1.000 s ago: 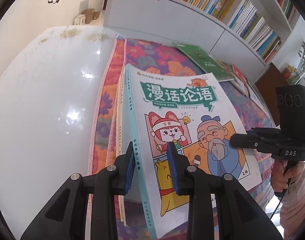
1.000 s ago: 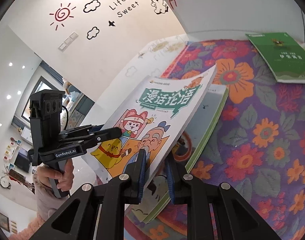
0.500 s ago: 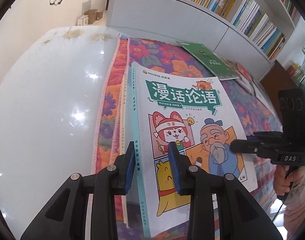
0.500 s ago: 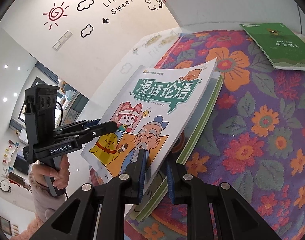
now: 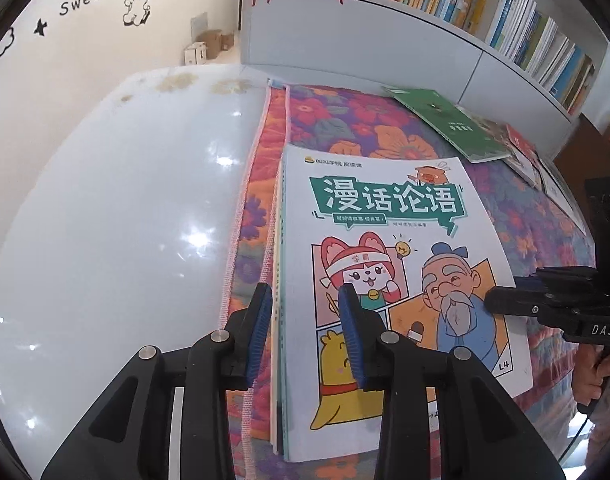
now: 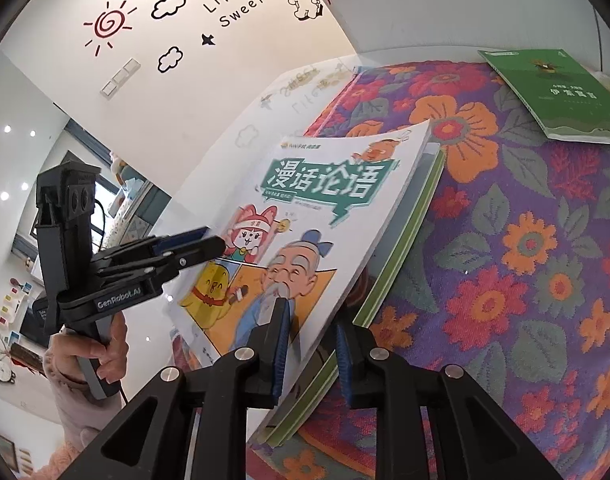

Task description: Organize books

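White-covered comic book (image 5: 389, 272) lies on a stack near the floral cloth's (image 6: 525, 264) left edge; left claw (image 5: 305, 336) has just been loosening around its spine, right claw (image 6: 311, 344) slack-jawed at its corner. Next: release, fetch green book (image 6: 553, 92).

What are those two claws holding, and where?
Cartoon book: right gripper straddles its page edge, pressing unclear; left gripper, jaws just opening, loosely straddles its spine.

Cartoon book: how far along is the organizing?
Done: the cartoon book lies on the stack. In hand: left gripper, whose jaws have just been opening, and right gripper straddle its edges. Remaining: the green book and others beyond it lie loose on the floral cloth.
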Demonstrator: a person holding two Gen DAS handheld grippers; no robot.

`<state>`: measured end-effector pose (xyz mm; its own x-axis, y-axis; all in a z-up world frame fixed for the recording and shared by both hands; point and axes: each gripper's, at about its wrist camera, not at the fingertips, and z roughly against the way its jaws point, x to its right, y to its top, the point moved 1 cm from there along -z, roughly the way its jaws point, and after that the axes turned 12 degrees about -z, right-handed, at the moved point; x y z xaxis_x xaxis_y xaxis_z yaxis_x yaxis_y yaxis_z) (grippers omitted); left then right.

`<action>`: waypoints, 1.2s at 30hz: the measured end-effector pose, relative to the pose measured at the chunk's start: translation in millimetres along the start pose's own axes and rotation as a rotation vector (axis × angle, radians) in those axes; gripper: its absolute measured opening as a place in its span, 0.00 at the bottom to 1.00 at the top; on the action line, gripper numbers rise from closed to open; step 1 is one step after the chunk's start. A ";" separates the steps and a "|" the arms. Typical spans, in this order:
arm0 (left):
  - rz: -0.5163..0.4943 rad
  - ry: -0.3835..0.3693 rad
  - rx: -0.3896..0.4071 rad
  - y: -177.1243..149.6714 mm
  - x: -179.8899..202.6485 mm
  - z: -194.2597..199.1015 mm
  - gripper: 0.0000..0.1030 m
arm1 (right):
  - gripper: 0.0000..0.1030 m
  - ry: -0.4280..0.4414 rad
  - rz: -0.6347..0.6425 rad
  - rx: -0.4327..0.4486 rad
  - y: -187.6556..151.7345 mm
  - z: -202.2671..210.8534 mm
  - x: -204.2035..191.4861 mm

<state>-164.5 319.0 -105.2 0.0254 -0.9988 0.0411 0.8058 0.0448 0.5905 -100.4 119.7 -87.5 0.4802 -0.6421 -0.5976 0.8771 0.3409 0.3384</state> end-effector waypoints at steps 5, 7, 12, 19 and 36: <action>0.009 0.008 -0.016 -2.1 -3.2 -5.2 0.31 | 0.20 -0.004 0.009 0.002 -0.5 -0.7 -0.5; 0.020 0.011 -0.012 -1.7 -4.4 -4.4 0.31 | 0.22 -0.007 0.008 -0.003 0.0 -1.4 -0.9; 0.023 0.057 -0.004 2.8 -4.2 2.6 0.32 | 0.26 -0.004 -0.012 -0.015 0.5 -2.9 -1.9; 0.024 0.075 0.022 13.3 4.7 25.4 0.36 | 0.36 0.041 -0.134 -0.061 2.9 1.6 9.0; -0.048 -0.037 0.105 72.1 142.8 41.5 0.36 | 0.37 -0.025 -0.204 0.095 -24.5 128.7 95.1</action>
<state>-127.3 180.4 -23.3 -0.0348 -0.9986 0.0398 0.7390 0.0010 0.6737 -78.0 -38.1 -59.1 0.2912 -0.7087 -0.6426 0.9502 0.1366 0.2799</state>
